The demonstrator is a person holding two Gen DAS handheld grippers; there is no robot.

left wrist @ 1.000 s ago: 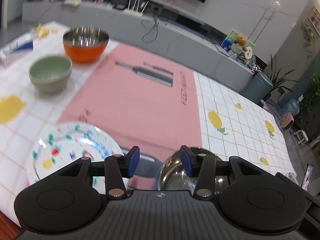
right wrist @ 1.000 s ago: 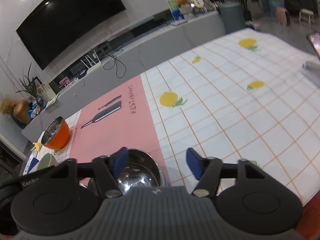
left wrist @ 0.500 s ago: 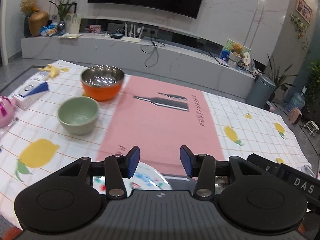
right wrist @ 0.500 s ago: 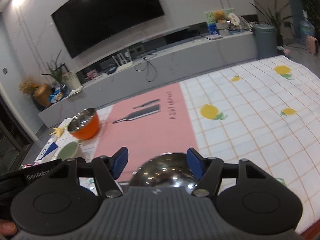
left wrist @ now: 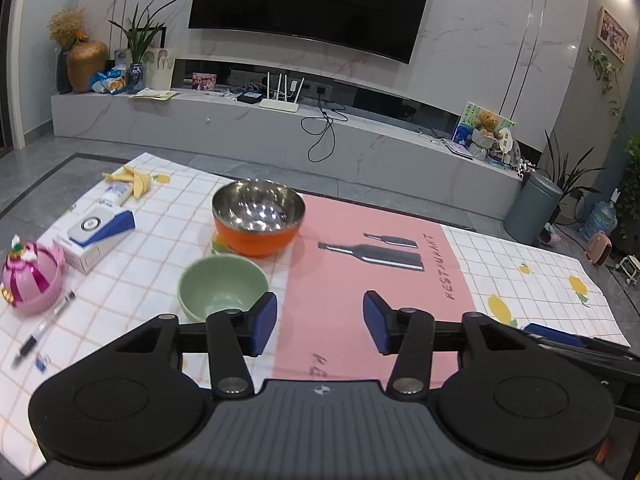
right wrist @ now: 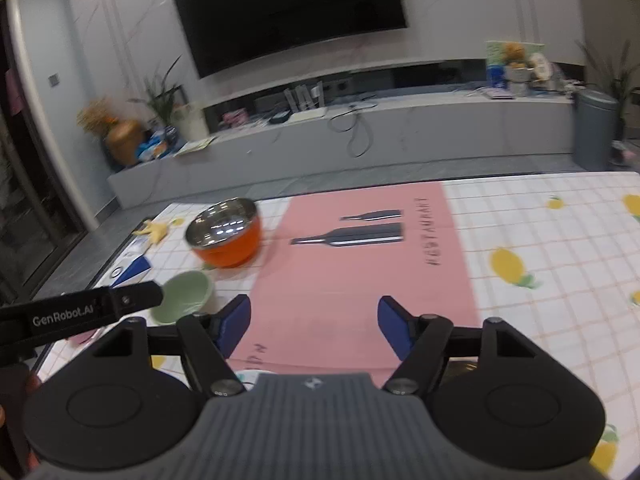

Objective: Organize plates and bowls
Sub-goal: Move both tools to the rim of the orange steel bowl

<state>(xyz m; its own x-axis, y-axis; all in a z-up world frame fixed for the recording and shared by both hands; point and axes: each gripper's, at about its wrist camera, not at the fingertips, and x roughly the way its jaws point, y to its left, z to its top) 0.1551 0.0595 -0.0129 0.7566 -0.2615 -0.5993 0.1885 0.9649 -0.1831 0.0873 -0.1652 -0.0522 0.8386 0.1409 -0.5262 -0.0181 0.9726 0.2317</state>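
Bowls, 2 in view, both on the table (left wrist: 132,276) at its left side. We list from largest down.

1. Pink mat (left wrist: 372,276), centre of the table, bare; we judge it the intended spot for the sorted dishes.
2. Orange bowl (left wrist: 258,222) with a steel lining, upright, just off the mat's left edge.
3. Green bowl (left wrist: 222,290), upright, empty, just in front of the orange one and apart from it; we judge the 2 ready for nesting, green into orange.
4. Plate edge (right wrist: 250,376), a pale sliver under the right gripper's body; too hidden to describe.
5. Left gripper (left wrist: 320,330): fingers opening, nothing between them, raised over the mat's near edge.
6. Right gripper (right wrist: 314,332): fingers opening wider, likewise empty, beside the left.
7. Pen (left wrist: 42,330), left edge, no part of the task.
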